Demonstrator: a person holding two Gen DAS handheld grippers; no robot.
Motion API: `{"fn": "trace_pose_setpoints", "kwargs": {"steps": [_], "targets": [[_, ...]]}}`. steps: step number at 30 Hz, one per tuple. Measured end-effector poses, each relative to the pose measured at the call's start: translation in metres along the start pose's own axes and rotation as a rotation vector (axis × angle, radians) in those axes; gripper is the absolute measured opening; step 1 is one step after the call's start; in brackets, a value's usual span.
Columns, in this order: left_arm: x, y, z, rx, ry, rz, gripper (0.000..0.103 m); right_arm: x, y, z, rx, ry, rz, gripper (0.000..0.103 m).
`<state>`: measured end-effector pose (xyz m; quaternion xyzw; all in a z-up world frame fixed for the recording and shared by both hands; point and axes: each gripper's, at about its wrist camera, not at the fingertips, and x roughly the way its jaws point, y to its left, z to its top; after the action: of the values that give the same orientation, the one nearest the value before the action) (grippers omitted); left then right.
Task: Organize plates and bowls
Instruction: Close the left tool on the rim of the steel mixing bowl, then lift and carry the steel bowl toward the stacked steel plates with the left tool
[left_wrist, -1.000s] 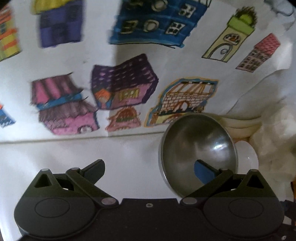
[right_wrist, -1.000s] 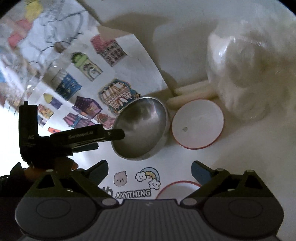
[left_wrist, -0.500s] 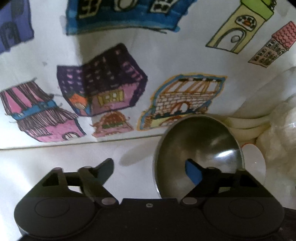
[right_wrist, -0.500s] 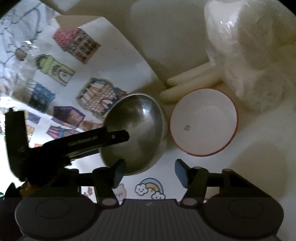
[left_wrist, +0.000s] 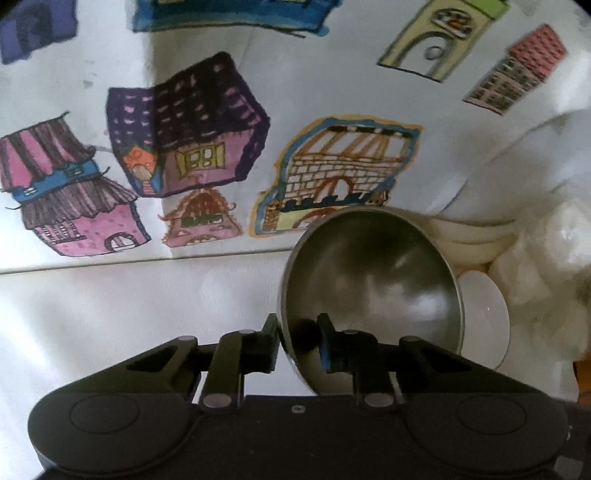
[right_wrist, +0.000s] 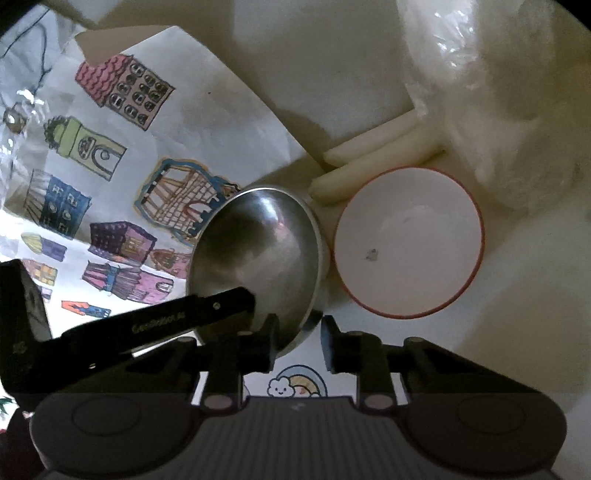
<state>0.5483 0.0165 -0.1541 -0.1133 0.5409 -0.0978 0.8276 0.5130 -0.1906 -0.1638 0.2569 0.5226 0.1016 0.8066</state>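
left hand-held gripper (left_wrist: 297, 345) and right hand-held gripper (right_wrist: 297, 345) just closed, both clenched on steel bowl (right_wrist: 258, 266) rim. white bowl (right_wrist: 408, 242) at its 3 o'clock, on tabletop (right_wrist: 517, 295).

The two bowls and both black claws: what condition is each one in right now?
Shiny round steel bowl: empty, tipped on edge, rim pinched by both claws.
White bowl with a red rim: empty, upright, untouched, right beside the steel bowl.
Left gripper: just closed, one finger inside the steel bowl, one outside.
Right gripper: just closed on the steel bowl's near rim.
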Motion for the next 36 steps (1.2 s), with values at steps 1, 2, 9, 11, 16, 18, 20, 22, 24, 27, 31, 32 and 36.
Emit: {"fn": "trace_pose_setpoints", "kwargs": {"steps": [1, 2, 9, 11, 16, 18, 20, 22, 24, 27, 31, 32, 36], "targets": [[-0.003, 0.000, -0.003, 0.004, -0.008, -0.005, 0.020, -0.002, 0.001, -0.001, -0.004, -0.002, -0.003, 0.027], [-0.006, 0.001, -0.006, 0.007, -0.013, -0.011, 0.020, -0.004, 0.001, -0.003, -0.003, -0.006, -0.002, 0.026], [-0.039, 0.000, -0.028, 0.036, -0.068, -0.028, 0.019, -0.027, 0.014, -0.021, -0.056, -0.045, -0.005, 0.026], [-0.053, -0.002, -0.035, 0.045, -0.089, -0.041, 0.019, -0.038, 0.020, -0.029, -0.073, -0.063, -0.005, 0.026], [-0.090, -0.011, -0.058, 0.089, -0.123, -0.091, 0.019, -0.077, 0.025, -0.050, -0.110, -0.117, -0.006, 0.026], [-0.101, -0.019, -0.068, 0.117, -0.128, -0.119, 0.019, -0.095, 0.021, -0.059, -0.114, -0.138, -0.013, 0.026], [-0.110, -0.030, -0.081, 0.148, -0.127, -0.152, 0.019, -0.114, 0.014, -0.073, -0.109, -0.160, -0.026, 0.026], [-0.116, -0.044, -0.093, 0.176, -0.124, -0.184, 0.019, -0.134, 0.005, -0.086, -0.095, -0.183, -0.042, 0.026], [-0.120, -0.060, -0.102, 0.202, -0.117, -0.214, 0.019, -0.152, -0.005, -0.098, -0.083, -0.204, -0.061, 0.026], [-0.122, -0.087, -0.121, 0.243, -0.101, -0.258, 0.019, -0.179, -0.021, -0.115, -0.068, -0.226, -0.092, 0.026], [-0.122, -0.122, -0.142, 0.297, -0.066, -0.300, 0.020, -0.212, -0.051, -0.136, -0.030, -0.241, -0.126, 0.026], [-0.121, -0.132, -0.149, 0.307, -0.055, -0.306, 0.020, -0.218, -0.059, -0.140, -0.020, -0.240, -0.130, 0.026], [-0.116, -0.165, -0.175, 0.340, -0.019, -0.312, 0.020, -0.237, -0.094, -0.154, 0.004, -0.215, -0.146, 0.026]]}}
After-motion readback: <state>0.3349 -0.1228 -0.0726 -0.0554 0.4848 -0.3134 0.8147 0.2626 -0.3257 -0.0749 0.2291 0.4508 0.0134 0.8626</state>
